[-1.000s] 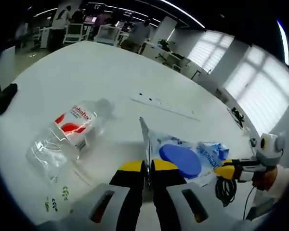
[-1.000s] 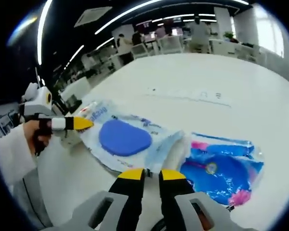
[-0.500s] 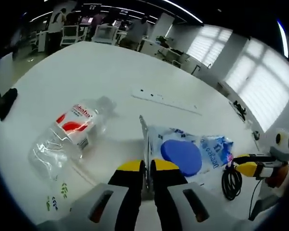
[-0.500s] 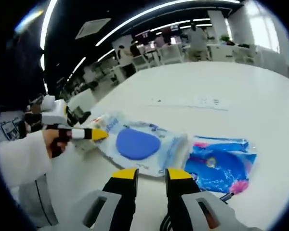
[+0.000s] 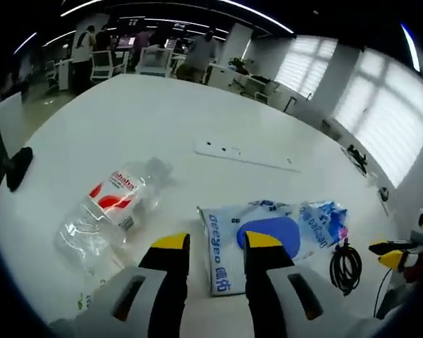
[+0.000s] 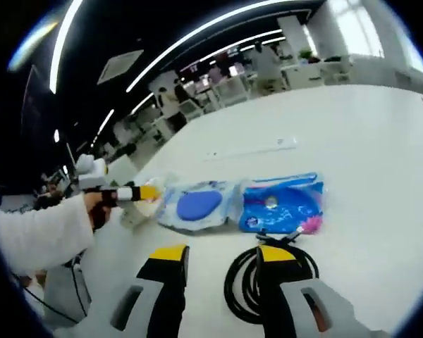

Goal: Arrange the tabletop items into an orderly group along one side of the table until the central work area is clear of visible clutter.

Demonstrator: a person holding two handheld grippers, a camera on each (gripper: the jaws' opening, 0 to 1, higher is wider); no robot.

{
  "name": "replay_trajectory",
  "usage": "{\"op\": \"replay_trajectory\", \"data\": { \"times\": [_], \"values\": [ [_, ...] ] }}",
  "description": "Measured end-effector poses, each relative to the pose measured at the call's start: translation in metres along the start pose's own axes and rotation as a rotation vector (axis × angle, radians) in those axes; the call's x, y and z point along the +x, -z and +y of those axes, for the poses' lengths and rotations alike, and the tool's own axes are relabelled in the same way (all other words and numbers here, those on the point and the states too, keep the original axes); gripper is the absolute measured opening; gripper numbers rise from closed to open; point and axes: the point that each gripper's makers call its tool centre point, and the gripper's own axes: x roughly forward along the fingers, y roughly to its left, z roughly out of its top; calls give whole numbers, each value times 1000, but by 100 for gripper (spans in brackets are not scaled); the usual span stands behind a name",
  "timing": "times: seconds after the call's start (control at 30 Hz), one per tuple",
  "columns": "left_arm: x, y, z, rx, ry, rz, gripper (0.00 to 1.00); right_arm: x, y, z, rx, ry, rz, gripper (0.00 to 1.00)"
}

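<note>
Released since the earlier frame, the wipes pack (image 5: 268, 236) lies flat beyond both parted, empty grippers (image 5: 217, 243) (image 6: 223, 255), so the bottle (image 5: 109, 208) should be gathered next.

Broad bare table (image 5: 148, 113) beyond, water bottle (image 5: 109, 210), wipes pack (image 5: 264, 236), coiled black cable (image 6: 268, 278) crowding the near edge

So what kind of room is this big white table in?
Probably an open-plan office or lab. Past the wide white table stand desks with white office chairs and people working at them, long strip ceiling lights run overhead, and big windows with white blinds line one wall.
</note>
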Motion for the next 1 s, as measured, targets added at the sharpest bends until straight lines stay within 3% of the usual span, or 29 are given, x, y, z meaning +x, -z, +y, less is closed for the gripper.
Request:
{"op": "replay_trajectory", "data": {
  "times": [0.2,0.37,0.47,0.53,0.9,1.0],
  "values": [
    [-12,2,-6,22,-10,-9,51,-13,-4,-17,-26,21,-36,52],
    [-35,-5,-18,-57,38,-89,63,-21,-14,-25,70,11,-93,56],
    [-57,-2,-24,-54,32,-102,69,-28,-16,-25,108,1,-111,61],
    [-65,0,-16,-51,18,-110,69,-33,-15,-30,116,1,-113,61],
    [-127,39,-9,-71,-63,-104,78,-55,2,-43,171,-11,-118,66],
    [-139,48,1,-109,-84,-103,79,-62,4,-42,246,-28,-130,66]
  ]
}}
